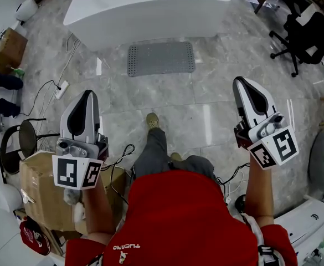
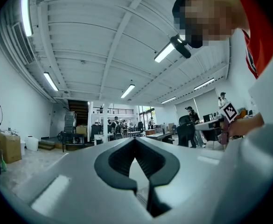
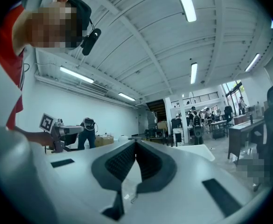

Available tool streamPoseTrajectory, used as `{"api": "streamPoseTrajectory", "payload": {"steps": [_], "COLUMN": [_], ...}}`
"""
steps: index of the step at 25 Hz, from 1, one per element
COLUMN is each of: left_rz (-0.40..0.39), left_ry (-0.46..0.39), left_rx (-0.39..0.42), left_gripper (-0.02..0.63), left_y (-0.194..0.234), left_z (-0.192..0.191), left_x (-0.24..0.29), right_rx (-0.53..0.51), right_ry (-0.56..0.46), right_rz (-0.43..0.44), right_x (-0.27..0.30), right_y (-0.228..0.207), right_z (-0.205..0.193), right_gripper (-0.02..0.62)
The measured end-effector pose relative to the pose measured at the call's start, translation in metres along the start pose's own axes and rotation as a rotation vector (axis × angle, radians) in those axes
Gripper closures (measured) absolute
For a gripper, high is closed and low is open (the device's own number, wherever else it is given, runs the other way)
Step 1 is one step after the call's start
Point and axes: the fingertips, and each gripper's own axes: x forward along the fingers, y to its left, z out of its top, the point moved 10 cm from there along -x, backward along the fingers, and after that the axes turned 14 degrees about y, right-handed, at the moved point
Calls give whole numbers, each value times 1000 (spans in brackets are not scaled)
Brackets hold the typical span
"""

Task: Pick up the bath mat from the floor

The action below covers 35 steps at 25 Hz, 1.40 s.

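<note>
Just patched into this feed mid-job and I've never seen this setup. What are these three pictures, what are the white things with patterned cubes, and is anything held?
No robot here: a person in a red shirt holds a white two-jaw gripper in each hand; the marker cubes are parts of them. The head view looks steeply down from the person's head: left gripper at its left, right gripper at its right. The other two pictures come from cameras riding on each gripper, looking along its jaws. In both, the jaws are together with nothing between them, so nothing is held. On the grey marble floor ahead lies the grey dotted rectangular bath mat, beside a white bathtub, untouched by either gripper.
</note>
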Motion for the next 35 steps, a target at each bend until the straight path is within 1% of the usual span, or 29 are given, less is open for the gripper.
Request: {"api": "streamPoseTrajectory", "payload": {"steps": [3,6,15,20,24,30,35], "left_rz": [-8,-10,-15,-42,-66,-82,-80], "left_ry": [-5,-10,-7,-12,-17,-24,-24], "left_rx": [-7,-8,8,28,25,18,13], "left_gripper": [601,601,601,601,601,601,601], "left_y": [12,34,128,174,206,231,248], "left_z": [-2,-3,11,17,15,18,17], "left_x": [23,45,121,160,186,210,223], "right_rx": [-2,-10,-9,-11,-9,-25,-31], "right_ry": [7,11,-3,-19,-25,8,4], "right_rz": [-6,-8,-33,-53,-83,-93,-98], "right_x": [19,47,150,204,238,264,284], "right_y": [-13,-22,-53,-63,-67,-72,-77], "right_z": [1,6,40,55,64,75,81], "right_gripper": [594,594,594,594,594,594,594]}}
